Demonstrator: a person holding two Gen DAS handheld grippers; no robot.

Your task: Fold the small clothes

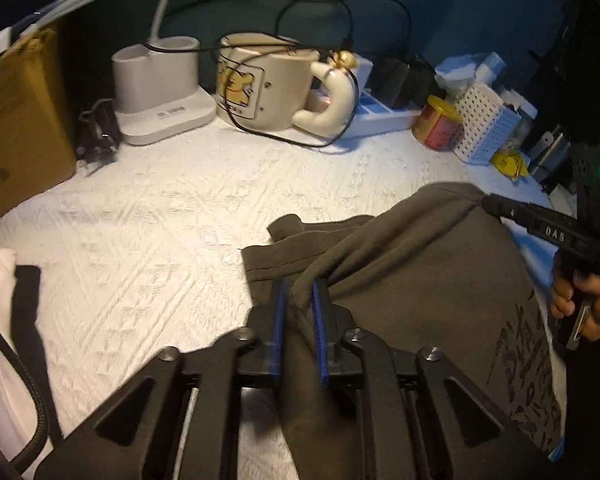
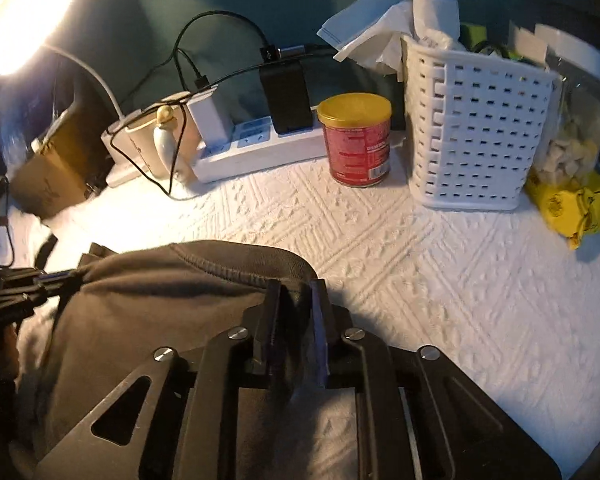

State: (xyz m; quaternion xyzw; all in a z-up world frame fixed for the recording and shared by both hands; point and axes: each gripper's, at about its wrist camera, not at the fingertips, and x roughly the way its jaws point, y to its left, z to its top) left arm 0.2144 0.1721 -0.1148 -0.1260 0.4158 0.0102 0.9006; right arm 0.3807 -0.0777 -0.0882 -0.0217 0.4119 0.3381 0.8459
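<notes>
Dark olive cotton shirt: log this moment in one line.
left gripper: shut on dark olive cotton shirt | right gripper: shut on its collar edge | white textured tablecloth: beneath

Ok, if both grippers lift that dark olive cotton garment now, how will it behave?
The dark olive garment will probably hang limp: it bunches between the left gripper pads. Likely light; thin folds. The right gripper pinches near the ribbed collar, so the middle may sag.
</notes>
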